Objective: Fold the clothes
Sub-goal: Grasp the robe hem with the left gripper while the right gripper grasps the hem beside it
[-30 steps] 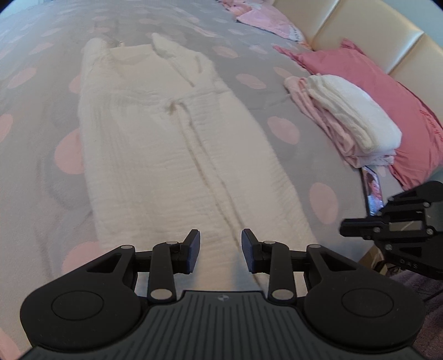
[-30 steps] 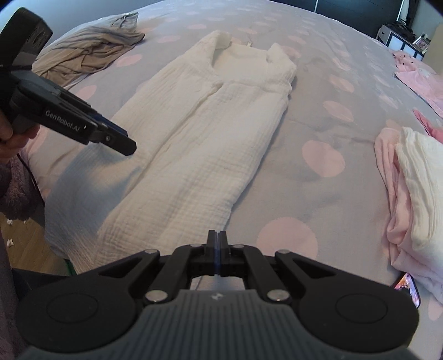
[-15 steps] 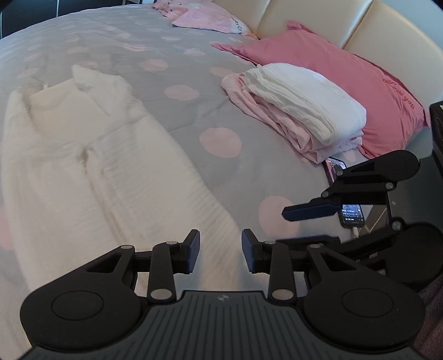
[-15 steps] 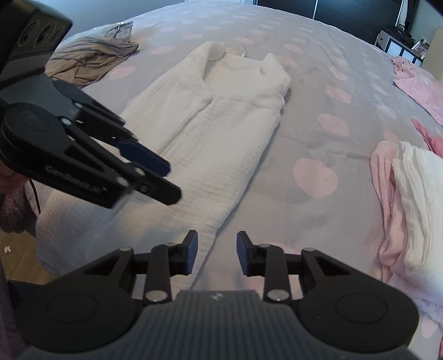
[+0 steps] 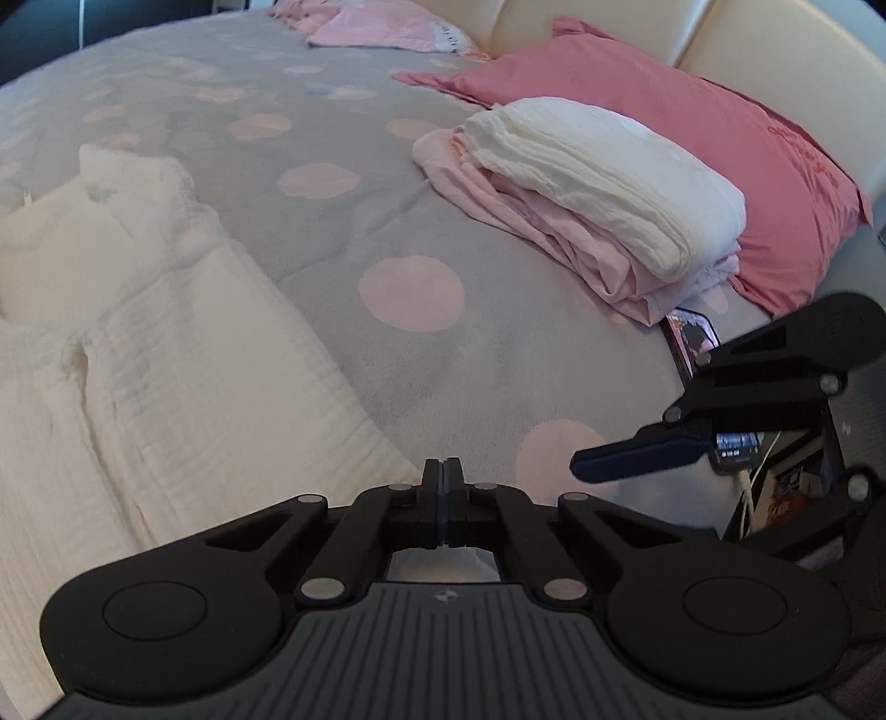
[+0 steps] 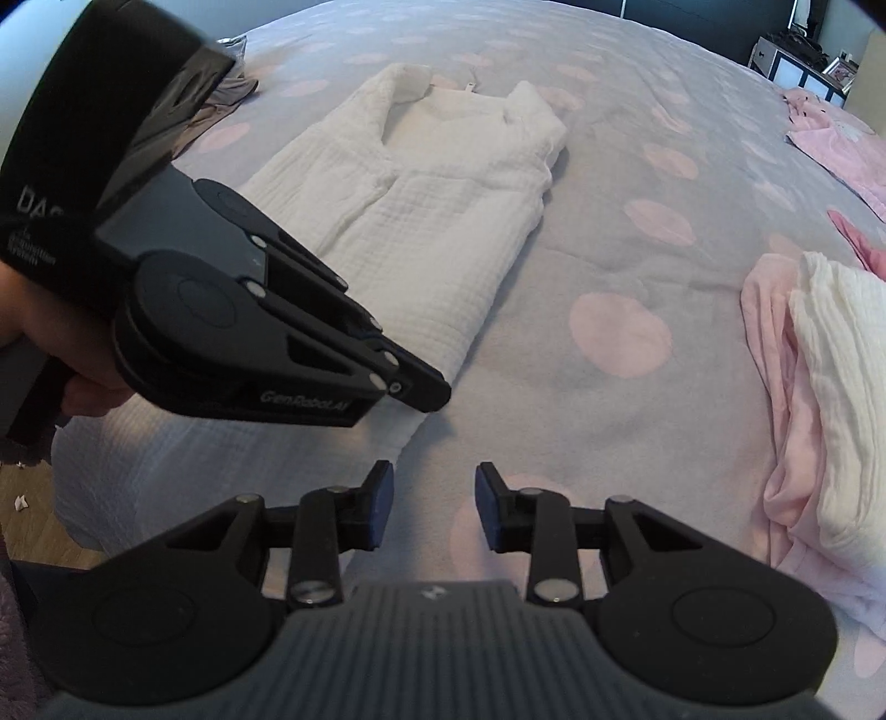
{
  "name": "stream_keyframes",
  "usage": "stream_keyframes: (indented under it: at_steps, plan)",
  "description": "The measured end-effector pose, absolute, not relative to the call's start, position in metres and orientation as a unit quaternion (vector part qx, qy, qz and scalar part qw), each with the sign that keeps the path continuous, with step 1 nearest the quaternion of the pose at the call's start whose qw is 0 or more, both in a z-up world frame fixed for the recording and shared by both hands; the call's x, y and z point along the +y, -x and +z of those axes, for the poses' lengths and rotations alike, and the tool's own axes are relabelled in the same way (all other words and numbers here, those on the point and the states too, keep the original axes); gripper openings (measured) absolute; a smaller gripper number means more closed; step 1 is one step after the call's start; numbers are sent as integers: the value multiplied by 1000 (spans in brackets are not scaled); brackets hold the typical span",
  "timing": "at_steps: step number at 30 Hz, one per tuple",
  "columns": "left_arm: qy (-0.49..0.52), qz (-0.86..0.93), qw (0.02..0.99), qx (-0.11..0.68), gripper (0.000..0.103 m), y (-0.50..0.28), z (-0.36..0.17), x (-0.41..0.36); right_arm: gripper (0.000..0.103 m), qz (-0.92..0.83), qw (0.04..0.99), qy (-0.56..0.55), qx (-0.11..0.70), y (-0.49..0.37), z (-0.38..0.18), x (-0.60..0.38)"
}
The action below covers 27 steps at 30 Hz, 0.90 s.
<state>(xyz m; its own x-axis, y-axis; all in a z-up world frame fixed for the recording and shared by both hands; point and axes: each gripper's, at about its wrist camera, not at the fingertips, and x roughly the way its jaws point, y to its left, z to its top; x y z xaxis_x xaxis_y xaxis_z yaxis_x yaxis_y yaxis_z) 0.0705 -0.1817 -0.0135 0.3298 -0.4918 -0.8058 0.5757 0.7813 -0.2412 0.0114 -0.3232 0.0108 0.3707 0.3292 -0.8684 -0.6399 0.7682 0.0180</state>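
White crinkled trousers (image 5: 138, 354) lie flat and lengthwise on the grey bed with pink dots; they also show in the right wrist view (image 6: 421, 221). My left gripper (image 5: 442, 487) is shut at the near hem corner of the right leg, with white cloth showing under its jaws. In the right wrist view the left gripper (image 6: 421, 393) touches that same hem corner. My right gripper (image 6: 434, 512) is open and empty, just above the bedspread to the right of the hem. It shows at the right in the left wrist view (image 5: 637, 457).
A folded pile, white on pink clothes (image 5: 598, 194), lies at the right beside a pink pillow (image 5: 775, 166). A phone (image 5: 692, 338) lies by the pile. More pink clothes (image 5: 387, 27) lie far back. A grey-brown garment (image 6: 221, 99) lies far left. The bed edge and wood floor (image 6: 33, 509) are near left.
My left gripper has shut on the near hem corner of the trousers. My right gripper opened earlier and stays open, now lower and close beside the left one.
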Motion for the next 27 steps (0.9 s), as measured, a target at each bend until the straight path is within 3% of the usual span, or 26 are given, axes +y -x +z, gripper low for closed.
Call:
stream_keyframes:
  at_steps: [17,27]
  plan:
    - [-89,-407,736,533,0,44,15,-142,40,277,812,168,485,2,21,-334]
    - [-100,-408,649,634,0,102,-8,-95,40,303,785,184,508,28,10,-319]
